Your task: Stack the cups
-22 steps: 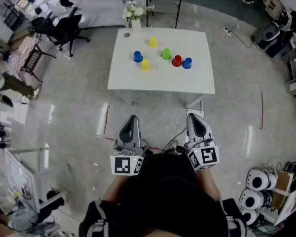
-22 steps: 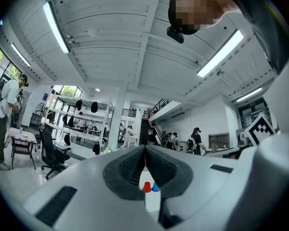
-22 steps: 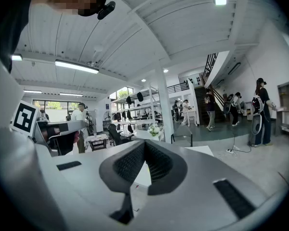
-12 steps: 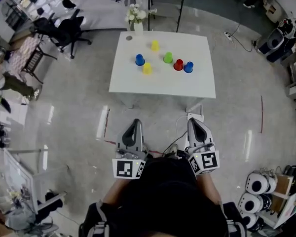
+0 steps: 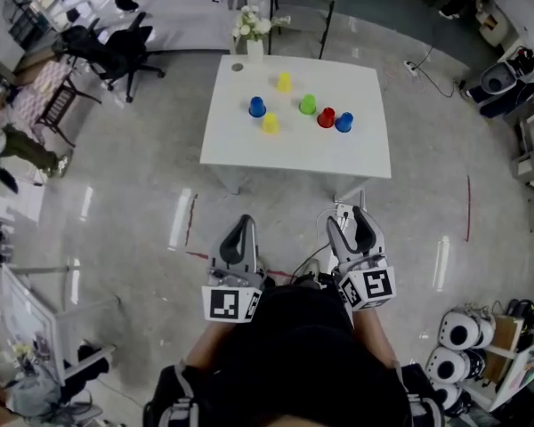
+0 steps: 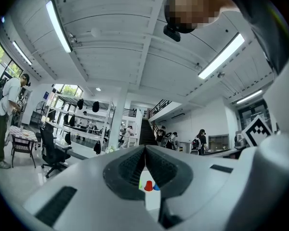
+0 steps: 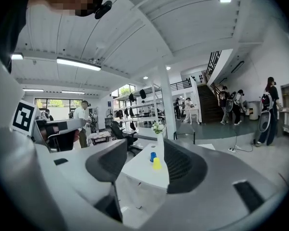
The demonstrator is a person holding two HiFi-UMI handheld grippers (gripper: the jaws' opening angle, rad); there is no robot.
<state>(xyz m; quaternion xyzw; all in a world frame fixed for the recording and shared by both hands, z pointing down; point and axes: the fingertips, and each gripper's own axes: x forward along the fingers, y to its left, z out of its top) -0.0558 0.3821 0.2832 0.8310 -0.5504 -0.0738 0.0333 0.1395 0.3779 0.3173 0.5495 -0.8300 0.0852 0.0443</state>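
Observation:
Several small cups stand upside down on the white table [image 5: 294, 154] well ahead of me: a yellow cup [image 5: 285, 81], a blue one [image 5: 257, 106], a second yellow [image 5: 270, 123], a green [image 5: 308, 104], a red [image 5: 326, 117] and a second blue [image 5: 343, 122]. Both grippers hang in front of my body, far short of the table. My left gripper [image 5: 241, 223] is shut and empty; past its closed tips [image 6: 145, 148] the red cup [image 6: 148, 186] shows. My right gripper [image 5: 346, 219] is open and empty, and between its jaws [image 7: 145, 146] I see a blue cup [image 7: 153, 156] and a yellow cup [image 7: 156, 163].
A vase of white flowers [image 5: 254, 27] stands at the table's far left corner. Black office chairs [image 5: 116, 52] sit to the far left. Round white devices [image 5: 463, 327] lie on the floor at the lower right. A wide stretch of shiny floor lies between me and the table.
The right gripper's jaws have opened; before, they were together. The table has drifted slightly down and to the right in the head view. The left gripper stays shut.

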